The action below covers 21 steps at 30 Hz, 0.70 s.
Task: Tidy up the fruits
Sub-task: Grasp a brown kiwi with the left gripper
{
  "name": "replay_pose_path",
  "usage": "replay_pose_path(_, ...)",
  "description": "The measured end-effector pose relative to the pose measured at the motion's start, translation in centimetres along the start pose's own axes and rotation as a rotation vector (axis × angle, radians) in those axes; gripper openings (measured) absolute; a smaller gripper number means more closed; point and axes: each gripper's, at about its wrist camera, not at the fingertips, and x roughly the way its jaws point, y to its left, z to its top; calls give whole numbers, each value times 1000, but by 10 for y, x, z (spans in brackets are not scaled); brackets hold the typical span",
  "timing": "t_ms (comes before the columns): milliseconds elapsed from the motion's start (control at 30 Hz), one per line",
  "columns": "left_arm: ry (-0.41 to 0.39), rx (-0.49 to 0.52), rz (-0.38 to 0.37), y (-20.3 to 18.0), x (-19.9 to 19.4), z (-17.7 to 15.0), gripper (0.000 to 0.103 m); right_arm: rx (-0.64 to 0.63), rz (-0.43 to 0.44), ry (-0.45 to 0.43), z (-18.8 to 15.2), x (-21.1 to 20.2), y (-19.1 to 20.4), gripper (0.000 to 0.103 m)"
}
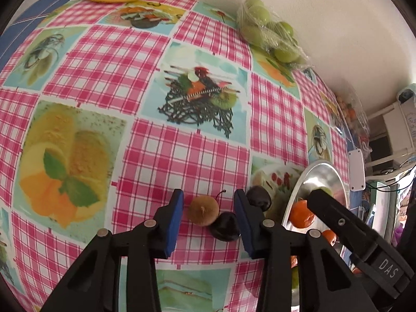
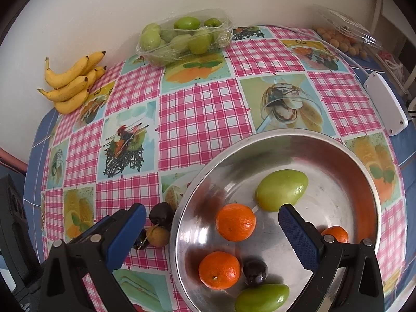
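Right, my left gripper (image 1: 208,214) sits narrowed around the small brown round fruit (image 1: 203,210) and a dark cherry (image 1: 225,226) on the checked tablecloth (image 1: 161,145), pads not yet touching. My right gripper (image 2: 210,236) hangs wide and empty over the steel bowl (image 2: 364,179), where oranges and green fruit are gathered, clear of the pick.

Table against a plain wall

A pink-checked tablecloth (image 2: 202,109) covers the table; the cream wall (image 2: 104,5) runs along its far edge, evenly lit.
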Motion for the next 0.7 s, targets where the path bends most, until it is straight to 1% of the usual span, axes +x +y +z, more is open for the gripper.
replay_pose_path(67, 15, -9, 4, 1, 3, -1, 40, 1, -1, -1, 0, 0, 0, 103)
replay_pose_path(133, 14, -13, 0, 1, 4, -2, 40, 1, -1, -2, -1, -1, 1, 103)
replay_pose_path(167, 13, -14, 1, 0, 4, -2, 35, 1, -1, -2, -1, -1, 1, 103)
replay_pose_path(200, 15, -14, 2, 1, 4, -2, 29, -1, -2, -2, -1, -1, 1, 103)
replay_pose_path(233, 19, -15, 5, 2, 4, -3, 26, -3, -2, -2, -1, 0, 2, 103)
replay_pose_path(500, 1, -26, 7, 6, -5, -1, 26, -12, 12, -8, 0, -1, 4, 103)
replay_pose_path(700, -34, -67, 39, 24, -17, 4, 26, -63, 84, -5, -3, 3, 19, 103)
